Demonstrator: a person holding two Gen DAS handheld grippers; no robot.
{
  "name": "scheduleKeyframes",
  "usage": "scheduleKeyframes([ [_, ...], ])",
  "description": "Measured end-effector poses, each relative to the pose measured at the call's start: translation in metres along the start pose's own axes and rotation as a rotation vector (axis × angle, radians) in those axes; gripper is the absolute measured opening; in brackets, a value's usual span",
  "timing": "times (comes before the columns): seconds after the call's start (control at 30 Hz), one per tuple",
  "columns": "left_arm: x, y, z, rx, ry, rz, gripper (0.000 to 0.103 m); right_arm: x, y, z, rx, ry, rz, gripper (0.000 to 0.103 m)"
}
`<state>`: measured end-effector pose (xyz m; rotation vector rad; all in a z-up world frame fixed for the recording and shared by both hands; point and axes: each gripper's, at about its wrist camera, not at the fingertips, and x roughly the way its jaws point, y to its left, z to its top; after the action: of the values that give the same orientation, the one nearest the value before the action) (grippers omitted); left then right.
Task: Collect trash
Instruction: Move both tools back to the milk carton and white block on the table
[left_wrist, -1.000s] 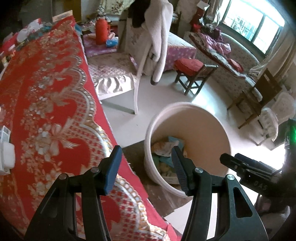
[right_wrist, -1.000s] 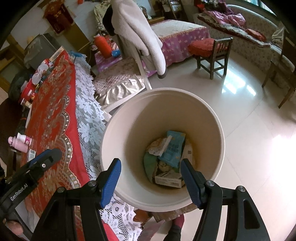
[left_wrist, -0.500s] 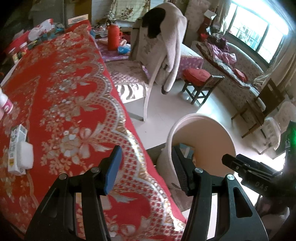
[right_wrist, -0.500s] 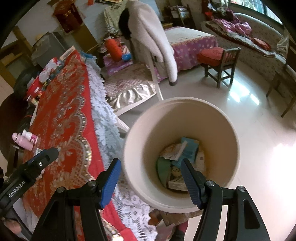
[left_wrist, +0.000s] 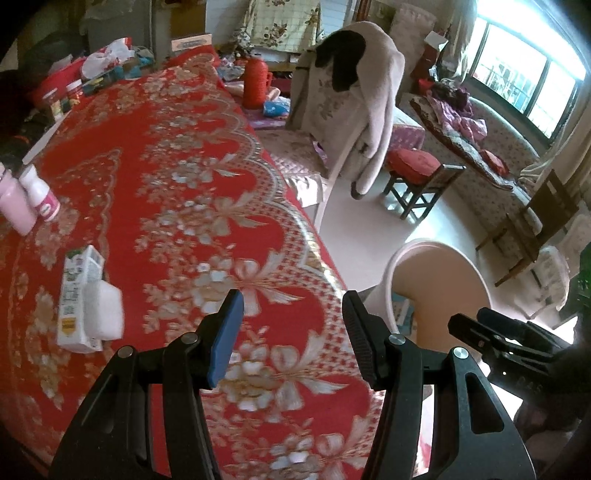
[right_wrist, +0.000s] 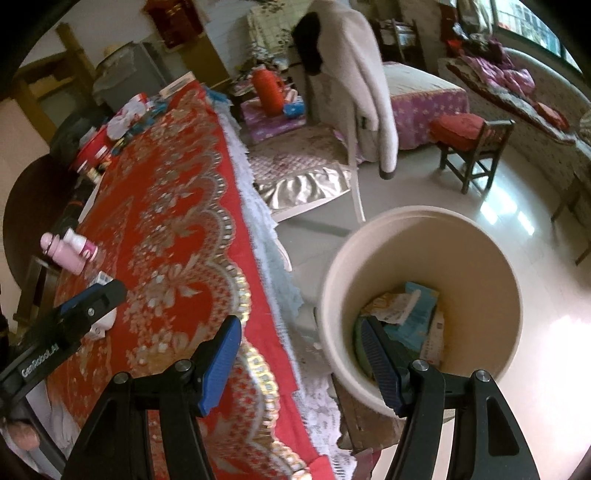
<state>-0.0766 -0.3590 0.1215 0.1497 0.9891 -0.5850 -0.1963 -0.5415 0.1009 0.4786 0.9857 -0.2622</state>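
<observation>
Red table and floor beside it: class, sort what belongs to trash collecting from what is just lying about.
Belongs to the job:
- beige bin holding wrappers
- flattened carton
- white block beside it

Just lying about:
- two pink bottles
- red flask
- coat on chair
- stool

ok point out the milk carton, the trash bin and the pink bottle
milk carton (left_wrist: 72, 295): left wrist view, on its printed side face
trash bin (right_wrist: 476, 266): right wrist view, on its bare inner wall
pink bottle (right_wrist: 62, 254): right wrist view, on its body

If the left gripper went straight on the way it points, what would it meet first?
Probably the red tablecloth: the open, empty left gripper aims at its flowered edge near the bin; depth unclear.
</observation>
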Motion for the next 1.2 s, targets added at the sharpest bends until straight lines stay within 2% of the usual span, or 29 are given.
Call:
scheduleKeyframes([
  [0.27, -0.018, 0.040, -0.002, -0.030, -0.021, 0.031, 0.054, 0.000, 0.033, -0.003, -0.033, -0.008, 0.018, 0.065],
  [0.53, -0.033, 0.094, -0.015, -0.081, -0.017, 0.113, 0.054, 0.007, 0.076, -0.004, -0.093, -0.008, 0.065, 0.066],
  [0.8, -0.047, 0.152, -0.036, -0.186, -0.007, 0.177, 0.054, 0.033, 0.116, -0.001, -0.153, 0.043, 0.113, 0.066],
  [1.2, -0.062, 0.233, -0.076, -0.350, 0.024, 0.264, 0.054, 0.091, 0.199, -0.001, -0.266, 0.147, 0.209, 0.066],
])
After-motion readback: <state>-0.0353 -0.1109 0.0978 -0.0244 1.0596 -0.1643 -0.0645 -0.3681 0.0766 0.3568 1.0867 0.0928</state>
